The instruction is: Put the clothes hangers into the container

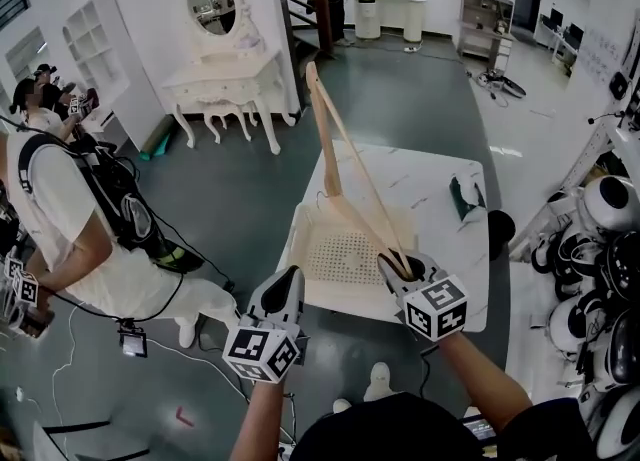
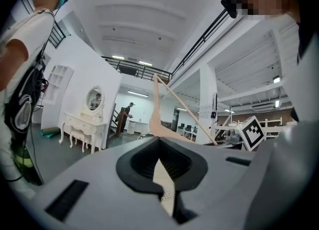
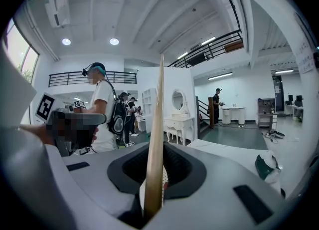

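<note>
**Hanger held on end over the basket**

The right gripper (image 1: 397, 265) is clamped on the low end of a wooden hanger (image 1: 322, 129). Its own view shows the wood edge-on, a thin upright strip pinched between the dark pads. The left gripper view shows instead the hanger's open triangle from the side, rising above the right gripper's marker cube (image 2: 251, 131). The left gripper (image 1: 289, 279) is closed on the near wall of the cream container (image 1: 340, 254). Only its own view shows this, with a perforated cream strip (image 2: 167, 190) caught between its jaws.

In the head view the hanger leans away from the person, its top far above the container's far left corner and its low end over the near right corner.

The container sits at the near left of a white marbled table (image 1: 420, 184). A green and white thing (image 1: 465, 195) lies near the table's far right edge.

The floor is dark grey. To the left stands a person in a white shirt (image 1: 60, 209). Beyond is a white dressing table (image 1: 225, 77) with an oval mirror.
</note>
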A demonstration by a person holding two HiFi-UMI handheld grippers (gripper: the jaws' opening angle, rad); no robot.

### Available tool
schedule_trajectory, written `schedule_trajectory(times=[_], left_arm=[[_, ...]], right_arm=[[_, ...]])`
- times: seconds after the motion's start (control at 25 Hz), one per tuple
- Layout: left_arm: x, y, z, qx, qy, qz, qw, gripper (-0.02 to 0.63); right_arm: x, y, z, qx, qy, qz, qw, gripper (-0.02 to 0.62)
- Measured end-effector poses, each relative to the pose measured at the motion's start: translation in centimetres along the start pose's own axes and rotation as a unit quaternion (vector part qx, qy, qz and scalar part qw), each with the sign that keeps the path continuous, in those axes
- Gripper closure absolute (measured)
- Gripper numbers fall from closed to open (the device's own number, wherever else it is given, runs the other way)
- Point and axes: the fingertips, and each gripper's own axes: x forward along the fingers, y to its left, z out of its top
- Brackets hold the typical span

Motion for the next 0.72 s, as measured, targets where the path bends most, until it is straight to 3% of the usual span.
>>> schedule_trajectory(times=[0.32, 0.72], left_arm=[[2.1, 1.2, 0.0, -0.003, 0.004, 0.012, 0.9999, 0.601], [3.9, 1.9, -0.5, -0.006, 0.004, 0.032, 0.9995, 0.602]], right_arm=[[2.7, -2.1, -1.7, -0.005, 0.039, 0.006, 0.999, 0.532], [5.4, -4.4, -7.3, -0.015, 0.127, 0.018, 0.992, 0.532]])
